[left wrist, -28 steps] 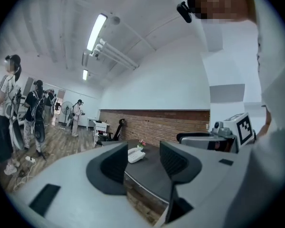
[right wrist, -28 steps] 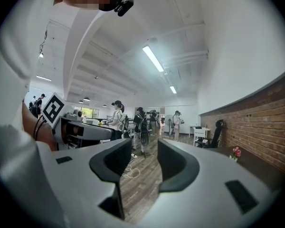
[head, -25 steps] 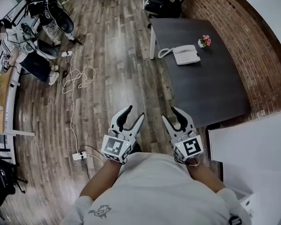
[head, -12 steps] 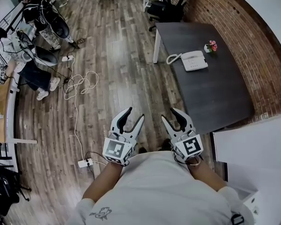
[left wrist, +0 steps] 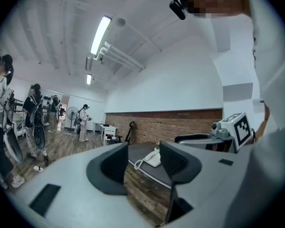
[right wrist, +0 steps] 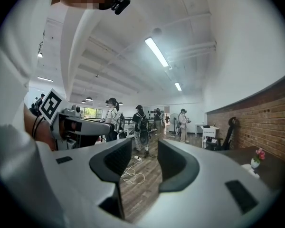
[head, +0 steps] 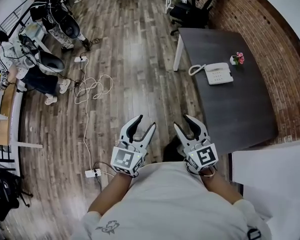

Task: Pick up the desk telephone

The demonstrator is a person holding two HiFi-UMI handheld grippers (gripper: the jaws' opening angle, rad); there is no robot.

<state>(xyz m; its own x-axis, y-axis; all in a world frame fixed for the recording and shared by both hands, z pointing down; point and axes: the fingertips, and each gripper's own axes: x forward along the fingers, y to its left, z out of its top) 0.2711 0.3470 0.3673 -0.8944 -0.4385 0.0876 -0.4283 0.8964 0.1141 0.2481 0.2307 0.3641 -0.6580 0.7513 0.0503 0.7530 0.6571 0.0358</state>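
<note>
Dark grey tabletop is carrying the desk telephone, a white set sitting toward the far end, well apart from both grippers. Its coiled cord is trailing toward the table's left edge, and a small pot of pink flowers is standing just beside it on the brick wall side. Its keys are too small to make out. The left gripper and right gripper are hovering side by side over the wooden floor, close to the person's chest, each with jaws standing moderately apart and nothing between them. In the left gripper view the telephone is showing far off in the gap, its right part hidden behind one jaw. The table's near left corner is disappearing behind the right gripper's marker cube.
</note>
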